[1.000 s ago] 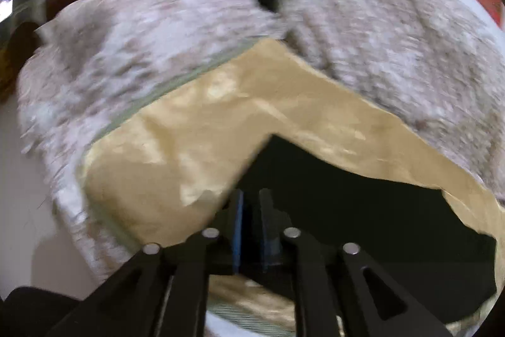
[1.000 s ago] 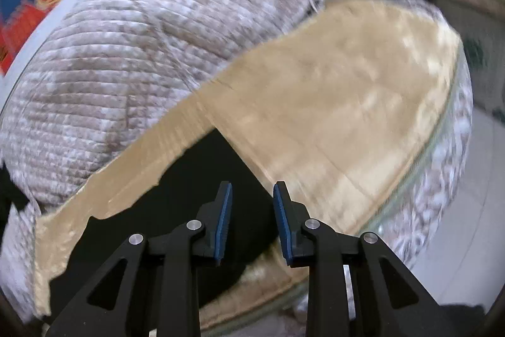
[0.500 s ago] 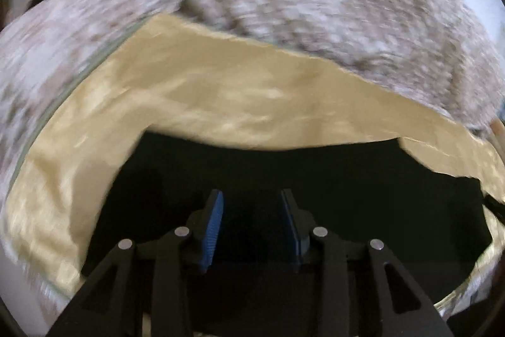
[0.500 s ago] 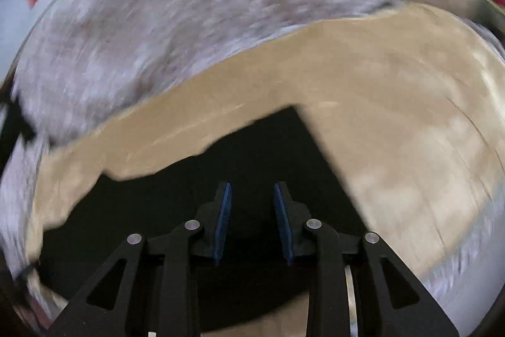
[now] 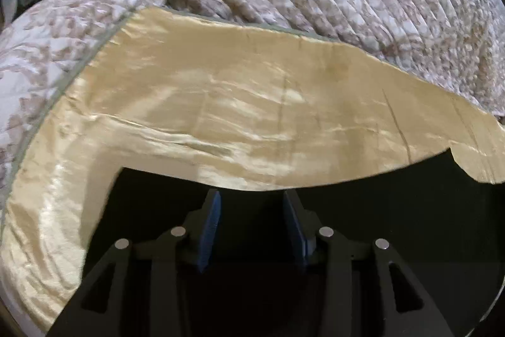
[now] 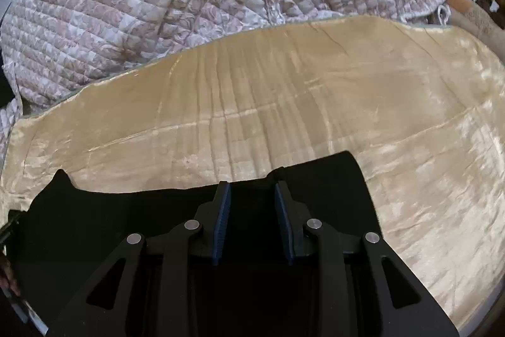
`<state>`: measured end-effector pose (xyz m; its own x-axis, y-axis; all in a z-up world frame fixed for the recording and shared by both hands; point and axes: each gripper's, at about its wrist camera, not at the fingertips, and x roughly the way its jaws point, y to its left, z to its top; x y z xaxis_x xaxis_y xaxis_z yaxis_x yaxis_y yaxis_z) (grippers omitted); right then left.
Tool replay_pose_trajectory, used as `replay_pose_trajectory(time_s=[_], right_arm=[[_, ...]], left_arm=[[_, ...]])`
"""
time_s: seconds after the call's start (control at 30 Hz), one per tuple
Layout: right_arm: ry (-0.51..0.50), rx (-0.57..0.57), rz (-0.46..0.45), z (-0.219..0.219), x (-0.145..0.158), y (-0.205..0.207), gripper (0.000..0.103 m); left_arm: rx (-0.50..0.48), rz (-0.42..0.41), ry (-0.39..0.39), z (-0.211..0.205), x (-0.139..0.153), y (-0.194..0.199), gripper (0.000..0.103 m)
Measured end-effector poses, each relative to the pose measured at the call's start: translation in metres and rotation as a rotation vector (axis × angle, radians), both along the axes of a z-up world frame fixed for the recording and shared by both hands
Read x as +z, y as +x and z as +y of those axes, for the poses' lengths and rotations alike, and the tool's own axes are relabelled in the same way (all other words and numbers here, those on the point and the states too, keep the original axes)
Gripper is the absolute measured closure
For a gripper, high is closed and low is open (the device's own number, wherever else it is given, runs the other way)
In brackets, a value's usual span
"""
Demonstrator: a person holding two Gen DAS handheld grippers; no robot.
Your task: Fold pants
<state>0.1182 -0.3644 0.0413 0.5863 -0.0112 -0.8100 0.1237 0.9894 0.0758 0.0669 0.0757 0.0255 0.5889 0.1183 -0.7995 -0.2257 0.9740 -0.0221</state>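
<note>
Bed (image 5: 221, 103): covered with a shiny gold sheet (image 6: 315, 103), creased in long folds. A quilted floral quilt (image 6: 126, 5) is heaped along the far side, bunched against the sheet's edge in both views.

Pants (image 5: 394, 210): black, lying flat on the gold sheet at the near side of the bed. In the left wrist view the far edge runs just past the fingertips, with a squared corner off to the left. In the right wrist view (image 6: 126, 226) the far edge runs likewise, stepping up to a raised corner on the right and a small peak at far left. The cloth is too dark to make out seams or folds.

Left tongs (image 5: 251, 204): jaws have just been opening and stand moderately wide, blue pads (image 5: 210, 223) facing each other over the black cloth near its far edge. Nothing pinched between the pads.

Right tongs (image 6: 252, 195): gap narrower than the left, tips sitting right at the pants' far edge, beside the raised corner. Pads (image 6: 222, 217) clear of the cloth; no grip visible.
</note>
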Motion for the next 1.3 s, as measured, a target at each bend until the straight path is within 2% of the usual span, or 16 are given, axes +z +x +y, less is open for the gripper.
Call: replay_pose_trajectory(time_s=[0.13, 0.23, 0.3, 0.4, 0.53, 0.63, 0.7, 0.9, 1.0, 1.1, 1.17, 1.3], right_arm=[[-0.026, -0.008, -0.065, 0.004, 0.016, -0.014, 0.071], [-0.083, -0.064, -0.025, -0.004, 0.007, -0.009, 0.062], [-0.066, -0.11, -0.004, -0.017, 0.0, -0.008, 0.062], [-0.027, -0.13, -0.037, -0.024, 0.007, -0.02, 0.061], [-0.01, -0.064, -0.092, -0.013, 0.015, -0.043, 0.06], [0.0, 0.014, -0.113, 0.005, 0.013, -0.058, 0.049], [0.016, 0.074, -0.107, 0.02, 0.008, -0.068, 0.049], [0.049, 0.162, -0.098, 0.055, -0.008, -0.102, 0.049], [0.016, 0.21, -0.107, 0.074, -0.011, -0.117, 0.049], [-0.004, 0.252, -0.106, 0.088, -0.017, -0.125, 0.049], [-0.028, 0.265, -0.077, 0.093, -0.026, -0.124, 0.044], [-0.06, 0.28, -0.091, 0.1, -0.029, -0.125, 0.032]], left_arm=[[0.051, -0.009, -0.005, 0.017, -0.002, -0.003, 0.058], [0.072, -0.018, -0.009, 0.023, -0.008, 0.003, 0.058], [0.076, -0.028, -0.008, 0.021, -0.005, 0.0, 0.058], [0.054, -0.059, -0.023, 0.015, 0.003, -0.013, 0.058], [0.013, -0.095, 0.022, 0.0, 0.012, -0.033, 0.058], [-0.008, -0.102, 0.025, -0.008, 0.013, -0.048, 0.058], [-0.028, -0.104, 0.024, -0.015, 0.013, -0.057, 0.058], [-0.054, -0.117, 0.027, -0.029, 0.011, -0.086, 0.058], [-0.064, -0.114, 0.01, -0.034, 0.006, -0.097, 0.058], [-0.086, -0.067, 0.011, -0.041, -0.007, -0.096, 0.057], [-0.088, -0.081, 0.049, -0.045, -0.008, -0.096, 0.055], [-0.085, -0.086, 0.044, -0.045, -0.009, -0.096, 0.053]])
